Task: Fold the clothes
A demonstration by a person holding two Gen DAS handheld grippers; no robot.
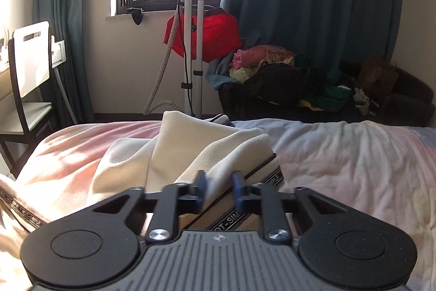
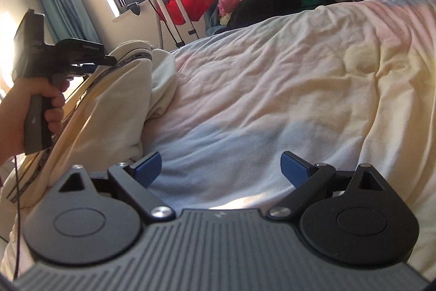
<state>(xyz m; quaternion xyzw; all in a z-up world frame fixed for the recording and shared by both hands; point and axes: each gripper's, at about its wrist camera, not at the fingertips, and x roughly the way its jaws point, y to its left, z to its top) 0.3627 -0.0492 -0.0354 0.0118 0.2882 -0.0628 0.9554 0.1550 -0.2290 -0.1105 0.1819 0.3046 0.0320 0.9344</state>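
Note:
A cream garment point(image 1: 174, 152) with a black lettered trim band point(image 1: 272, 179) lies bunched on the bed. My left gripper point(image 1: 219, 182) is shut on a fold of the cream garment near the trim and lifts it. In the right wrist view the left gripper point(image 2: 90, 66) is at the far left, held by a hand, with the cream garment point(image 2: 114, 105) hanging from it. My right gripper point(image 2: 221, 168) is open and empty, low over the bare bedsheet, to the right of the garment.
The bed point(image 2: 272, 72) has a wrinkled pale pink and blue sheet. Beyond it stand a garment steamer point(image 1: 192, 45) with a red item, a dark sofa piled with clothes point(image 1: 286, 78), a white chair point(image 1: 30, 72) at left, and dark curtains.

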